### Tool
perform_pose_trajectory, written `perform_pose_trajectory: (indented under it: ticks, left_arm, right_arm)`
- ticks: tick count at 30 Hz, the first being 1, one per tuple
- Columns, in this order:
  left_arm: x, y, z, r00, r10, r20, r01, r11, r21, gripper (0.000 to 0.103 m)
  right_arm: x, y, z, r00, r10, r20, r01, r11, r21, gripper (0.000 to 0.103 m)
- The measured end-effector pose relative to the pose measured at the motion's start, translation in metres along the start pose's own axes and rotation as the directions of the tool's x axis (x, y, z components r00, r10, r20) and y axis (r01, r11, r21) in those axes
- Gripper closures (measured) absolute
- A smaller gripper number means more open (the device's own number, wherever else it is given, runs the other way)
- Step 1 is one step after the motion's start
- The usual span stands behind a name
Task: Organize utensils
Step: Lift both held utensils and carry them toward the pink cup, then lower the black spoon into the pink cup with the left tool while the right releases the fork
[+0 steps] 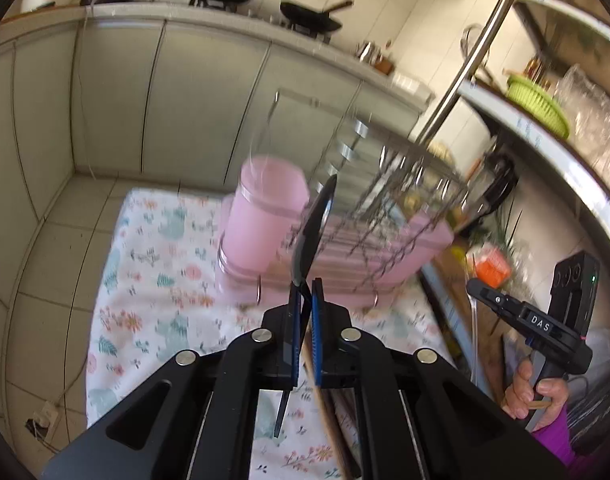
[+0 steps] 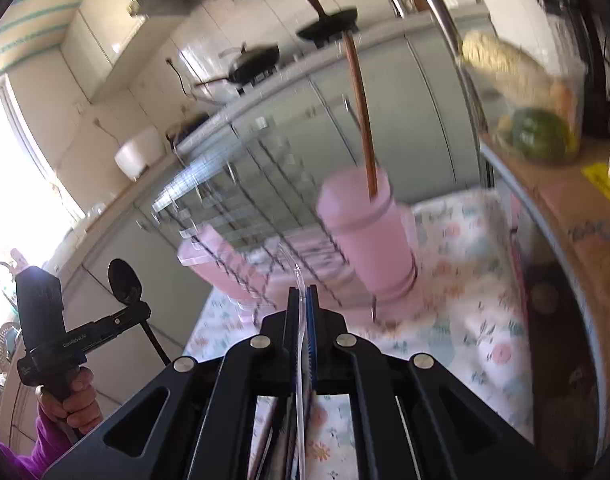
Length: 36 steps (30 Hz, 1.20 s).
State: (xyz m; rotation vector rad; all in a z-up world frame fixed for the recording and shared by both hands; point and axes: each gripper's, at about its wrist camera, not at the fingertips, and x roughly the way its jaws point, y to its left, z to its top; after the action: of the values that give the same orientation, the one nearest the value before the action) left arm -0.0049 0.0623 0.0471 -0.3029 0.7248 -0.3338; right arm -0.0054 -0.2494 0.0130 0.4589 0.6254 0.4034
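Note:
My left gripper (image 1: 305,292) is shut on a black spoon (image 1: 315,228), whose bowl points up and whose handle runs down between the jaws. In the right wrist view the left gripper (image 2: 144,312) shows at the left with the black spoon (image 2: 123,280). My right gripper (image 2: 303,294) is shut on a clear plastic utensil (image 2: 295,268). Ahead stands a pink utensil cup (image 2: 369,236) with a wooden chopstick (image 2: 359,100) upright in it. The pink cup (image 1: 265,216) sits at the end of a pink drainer tray (image 1: 421,248) under a wire rack (image 1: 393,196). The right gripper (image 1: 472,286) hangs at the right.
A floral cloth (image 1: 153,280) covers the surface; more utensils lie on it under my jaws, among them a wooden stick (image 1: 325,412). Grey cabinets (image 1: 117,100) with woks on top stand behind. A metal shelf (image 1: 545,148) with a green basket (image 1: 539,100) closes in the right side.

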Motion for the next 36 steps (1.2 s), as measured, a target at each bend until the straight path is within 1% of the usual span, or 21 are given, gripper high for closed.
perform_pose_trajectory:
  ticks: [4,6,9,12,14,16,18,20,23,25,27,29,31,32,36]
  left_arm:
    - [-0.029,-0.004,0.029,0.993,-0.017,0.113,0.018,1.000,-0.009,0.099]
    - [-0.042,-0.007,0.045,0.985,-0.030,0.171,0.033,0.999,-0.017,0.099]
    - [-0.059,-0.009,0.070,0.965,-0.028,0.262,0.039,0.999,-0.036,0.099]
    - [-0.067,-0.008,0.092,0.941,-0.022,0.338,0.045,0.997,-0.061,0.099]
    - [-0.067,-0.009,0.105,0.924,-0.010,0.382,0.040,0.997,-0.072,0.099]
    - [-0.061,-0.012,0.114,0.915,0.001,0.403,0.026,0.998,-0.063,0.099]
    - [-0.052,-0.016,0.121,0.908,0.026,0.417,-0.003,0.998,-0.056,0.099]
    - [-0.041,-0.016,0.123,0.908,0.034,0.417,-0.014,0.999,-0.050,0.099]
    - [-0.020,-0.015,0.120,0.913,0.057,0.404,-0.046,0.998,-0.036,0.099]
    - [-0.006,-0.014,0.115,0.918,0.072,0.389,-0.068,0.997,-0.024,0.099]
    - [0.006,-0.012,0.110,0.924,0.078,0.374,-0.079,0.997,-0.012,0.099]
    - [0.016,-0.008,0.105,0.931,0.083,0.354,-0.086,0.996,-0.006,0.099]
    - [0.025,-0.004,0.098,0.941,0.076,0.329,-0.077,0.997,-0.008,0.099]
    - [0.029,-0.001,0.095,0.946,0.072,0.317,-0.073,0.997,-0.009,0.099]
    - [0.042,0.006,0.080,0.960,0.059,0.275,-0.056,0.998,-0.018,0.099]
  right_arm:
    - [-0.027,0.014,0.026,0.992,0.025,0.120,-0.021,0.999,-0.036,0.100]
    - [-0.038,0.020,0.039,0.984,0.034,0.177,-0.024,0.998,-0.057,0.100]
    - [-0.050,0.026,0.054,0.970,0.049,0.240,-0.033,0.997,-0.070,0.100]
    - [-0.057,0.029,0.060,0.958,0.069,0.277,-0.050,0.996,-0.073,0.100]
    - [-0.056,0.029,0.062,0.955,0.072,0.288,-0.053,0.996,-0.075,0.100]
    - [-0.054,0.028,0.063,0.955,0.070,0.289,-0.050,0.996,-0.076,0.100]
    - [-0.052,0.027,0.065,0.955,0.068,0.288,-0.048,0.996,-0.076,0.100]
    - [-0.049,0.025,0.069,0.954,0.065,0.294,-0.045,0.996,-0.075,0.100]
    - [-0.045,0.022,0.075,0.947,0.069,0.314,-0.049,0.996,-0.074,0.100]
    - [-0.044,0.021,0.080,0.938,0.071,0.341,-0.046,0.996,-0.079,0.100]
    - [-0.045,0.022,0.086,0.923,0.084,0.376,-0.055,0.995,-0.088,0.100]
    - [-0.046,0.024,0.094,0.904,0.096,0.417,-0.059,0.993,-0.100,0.100]
    - [-0.048,0.026,0.101,0.883,0.108,0.456,-0.062,0.992,-0.114,0.100]
    - [-0.048,0.027,0.105,0.868,0.113,0.483,-0.059,0.990,-0.125,0.100]
    - [-0.046,0.029,0.118,0.822,0.106,0.560,-0.020,0.987,-0.157,0.100]
